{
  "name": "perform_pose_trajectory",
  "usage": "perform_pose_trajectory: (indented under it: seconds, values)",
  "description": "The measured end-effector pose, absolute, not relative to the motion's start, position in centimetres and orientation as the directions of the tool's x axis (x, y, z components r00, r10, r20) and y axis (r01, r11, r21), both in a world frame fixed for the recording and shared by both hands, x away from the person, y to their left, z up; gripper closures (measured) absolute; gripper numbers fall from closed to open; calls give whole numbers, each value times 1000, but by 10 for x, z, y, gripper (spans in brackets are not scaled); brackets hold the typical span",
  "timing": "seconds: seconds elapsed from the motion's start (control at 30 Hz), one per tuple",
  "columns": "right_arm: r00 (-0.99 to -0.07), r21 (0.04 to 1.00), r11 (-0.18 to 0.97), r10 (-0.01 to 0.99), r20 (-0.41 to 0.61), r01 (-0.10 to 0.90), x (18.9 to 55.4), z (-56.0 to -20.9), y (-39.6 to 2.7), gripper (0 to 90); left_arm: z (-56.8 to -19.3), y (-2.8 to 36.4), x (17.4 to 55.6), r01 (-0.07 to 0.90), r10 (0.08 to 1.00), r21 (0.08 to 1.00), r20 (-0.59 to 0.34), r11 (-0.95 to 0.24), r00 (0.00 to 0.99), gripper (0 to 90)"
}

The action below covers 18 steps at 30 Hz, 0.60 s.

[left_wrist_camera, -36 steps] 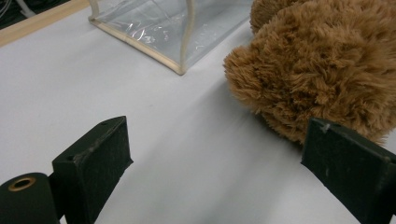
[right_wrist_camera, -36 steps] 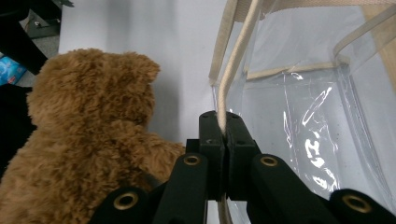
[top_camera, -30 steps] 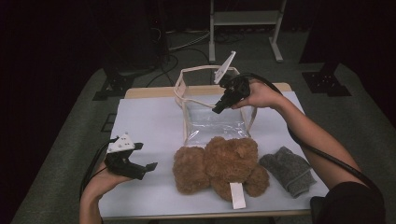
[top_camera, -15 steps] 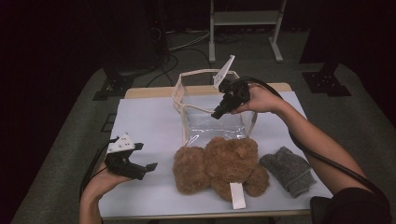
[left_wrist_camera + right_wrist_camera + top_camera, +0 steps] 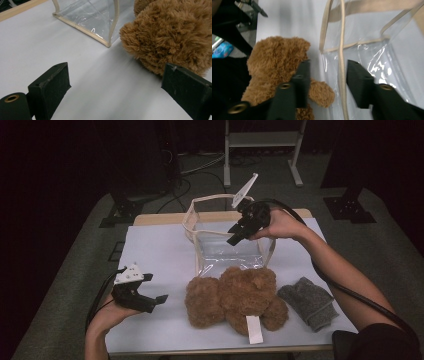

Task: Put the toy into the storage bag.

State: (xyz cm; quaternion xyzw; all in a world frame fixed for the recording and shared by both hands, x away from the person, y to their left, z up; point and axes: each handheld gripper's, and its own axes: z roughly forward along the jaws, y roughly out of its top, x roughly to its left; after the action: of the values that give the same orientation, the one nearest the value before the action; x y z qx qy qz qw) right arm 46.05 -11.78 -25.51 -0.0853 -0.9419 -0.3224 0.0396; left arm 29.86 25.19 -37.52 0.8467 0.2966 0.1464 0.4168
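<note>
A clear plastic bag [image 5: 227,252] with beige trim stands at the middle back of the white table [image 5: 160,250]. Just in front of it lies a brown teddy bear [image 5: 240,292]. My right gripper [image 5: 235,236] hovers over the bag's right upper rim. Its jaws have just been opening, and in the right gripper view [image 5: 328,72] the beige rim strap [image 5: 341,62] runs between them untouched, with the bear [image 5: 274,60] off to the left. My left gripper [image 5: 155,302] rests open at the front left. Its view [image 5: 115,85] faces the bear [image 5: 170,32] and the bag's corner [image 5: 87,17].
A grey knitted cloth [image 5: 309,302] lies on the table to the right of the bear. A white tag [image 5: 254,329] hangs from the bear toward the front edge. Dark floor, cables and a metal stand [image 5: 260,150] lie beyond the table.
The right gripper's jaws have parted from the bag's rim strap, which they pinched before. The bag's handle sits a little higher than a second ago. The left hand has not moved.
</note>
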Motion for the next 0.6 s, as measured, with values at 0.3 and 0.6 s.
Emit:
perform_pose_trajectory:
  seconds: [0.3,0.6]
  values:
    - [-984,664,728,163,74,171,444,-233,-129,315,-375,252,297,377,627,797,3,-472,779,70]
    - [-993,693,714,110,36,104,407,-222,-133,280,-374,255,295,383,637,796,4,-468,771,70]
